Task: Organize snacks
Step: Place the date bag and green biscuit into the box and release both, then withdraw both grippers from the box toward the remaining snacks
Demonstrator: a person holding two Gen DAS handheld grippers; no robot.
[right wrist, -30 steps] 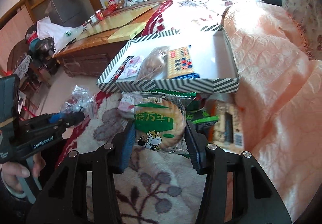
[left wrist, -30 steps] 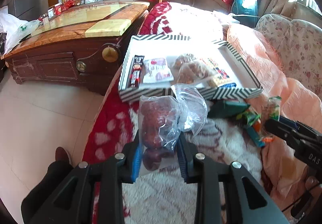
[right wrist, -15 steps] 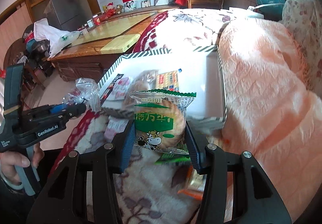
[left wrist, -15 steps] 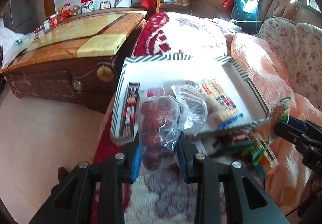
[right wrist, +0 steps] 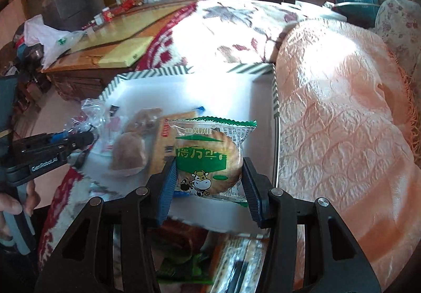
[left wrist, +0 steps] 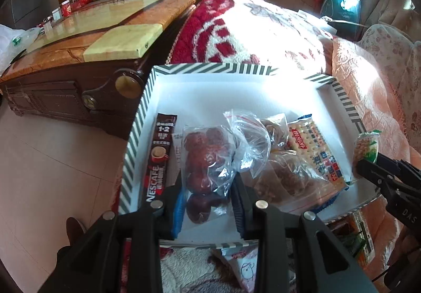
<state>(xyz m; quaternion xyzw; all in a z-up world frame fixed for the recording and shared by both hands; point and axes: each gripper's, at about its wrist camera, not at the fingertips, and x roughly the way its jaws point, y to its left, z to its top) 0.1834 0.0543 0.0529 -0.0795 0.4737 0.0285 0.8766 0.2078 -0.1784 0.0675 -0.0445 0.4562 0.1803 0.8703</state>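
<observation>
Two claws angled down over striped box [left wrist: 136, 119], left claw [left wrist: 208, 203] pinching dates bag [left wrist: 208, 158], right claw [right wrist: 208, 180] gripping biscuit packet [right wrist: 210, 153]

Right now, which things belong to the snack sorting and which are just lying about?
In the job:
striped box
bag of red dates in left gripper
green biscuit packet in right gripper
cracker pack
Nescafe stick

Lying about:
wooden cabinet
peach bedspread

Counted in the box and held over it

One striped-rim white box [left wrist: 136, 119]; inside, one brown coffee stick [left wrist: 158, 158], one cracker packet [left wrist: 315, 153], one clear bag of brown snacks [left wrist: 286, 174] (contents indistinct); one clear bag of red dates [left wrist: 205, 158]; one green-printed biscuit packet [right wrist: 208, 156].
</observation>
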